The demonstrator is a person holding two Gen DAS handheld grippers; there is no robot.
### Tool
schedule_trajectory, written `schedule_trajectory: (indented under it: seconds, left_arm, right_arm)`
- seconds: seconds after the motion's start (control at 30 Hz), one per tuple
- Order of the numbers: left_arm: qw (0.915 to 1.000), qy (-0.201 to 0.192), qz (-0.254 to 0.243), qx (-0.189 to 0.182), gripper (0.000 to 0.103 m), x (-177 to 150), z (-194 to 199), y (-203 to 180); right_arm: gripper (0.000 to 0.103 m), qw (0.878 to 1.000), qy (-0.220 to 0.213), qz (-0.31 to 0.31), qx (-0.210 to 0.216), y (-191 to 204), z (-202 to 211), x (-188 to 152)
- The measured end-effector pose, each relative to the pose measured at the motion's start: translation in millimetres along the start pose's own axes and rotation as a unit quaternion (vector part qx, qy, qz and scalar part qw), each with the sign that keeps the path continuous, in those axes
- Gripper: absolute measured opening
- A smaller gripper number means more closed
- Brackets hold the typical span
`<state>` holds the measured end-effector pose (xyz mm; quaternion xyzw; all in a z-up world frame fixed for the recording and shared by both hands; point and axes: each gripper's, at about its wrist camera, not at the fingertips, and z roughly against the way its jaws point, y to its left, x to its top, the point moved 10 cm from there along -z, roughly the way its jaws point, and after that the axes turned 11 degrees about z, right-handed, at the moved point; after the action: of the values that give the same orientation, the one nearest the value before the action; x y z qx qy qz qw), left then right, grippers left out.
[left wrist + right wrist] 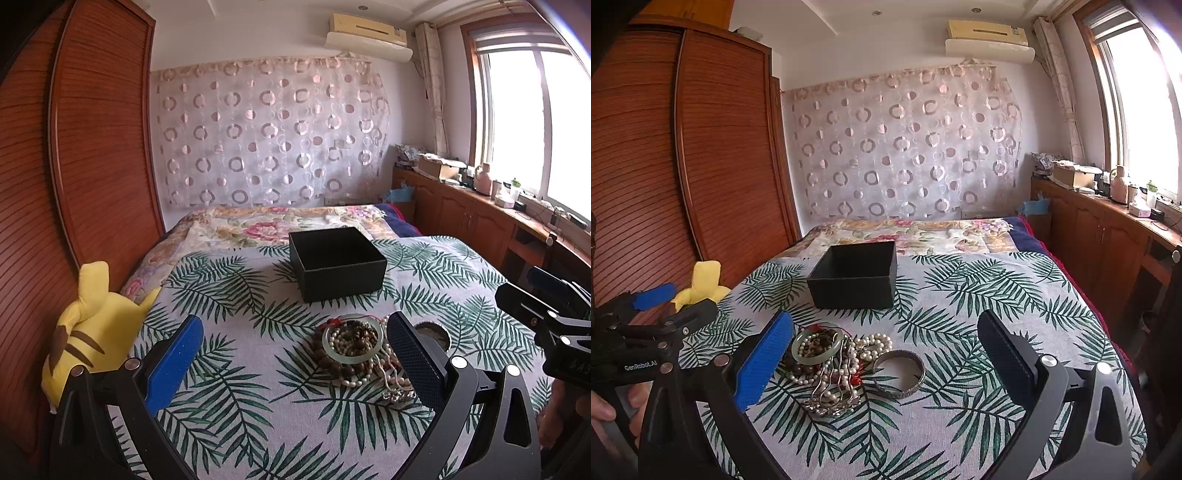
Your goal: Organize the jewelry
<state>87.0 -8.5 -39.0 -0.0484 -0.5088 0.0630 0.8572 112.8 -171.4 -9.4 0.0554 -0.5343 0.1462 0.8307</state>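
Note:
A pile of jewelry (360,350) lies on the leaf-print cloth: a pale jade bangle (351,341), brown bead strings, pearl strands and a silver piece. In the right wrist view the pile (831,365) sits beside a metal bangle (899,373). An open black box (338,262) stands beyond it, also in the right wrist view (855,275). My left gripper (295,354) is open and empty, the pile just inside its right finger. My right gripper (886,358) is open and empty around the pile and bangle.
A yellow plush toy (88,325) lies at the bed's left edge by the wooden wardrobe (74,166). A wooden cabinet (1108,236) with clutter runs under the window at right. A floral blanket (916,232) covers the far bed.

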Motion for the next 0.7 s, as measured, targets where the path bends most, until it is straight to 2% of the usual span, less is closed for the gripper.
schedule_trajectory:
  seconds: [0.23, 0.5, 0.7]
  left_arm:
    - [0.9995, 0.029, -0.002, -0.011, 0.096, -19.7, -19.3, 5.9]
    - [0.9967, 0.072, -0.016, -0.035, 0.096, -43.3, -40.6, -1.1]
    - [0.9933, 0.099, -0.028, -0.053, 0.096, -60.9, -51.7, -7.0]
  right_arm:
    - [0.101, 1.0, 0.015, 0.004, 0.023, 1.0, -11.9, -9.3]
    - [0.082, 0.996, 0.06, 0.007, 0.063, -12.7, -36.6, -40.3]
    - [0.075, 0.991, 0.091, 0.026, 0.098, -9.4, -53.5, -57.3]
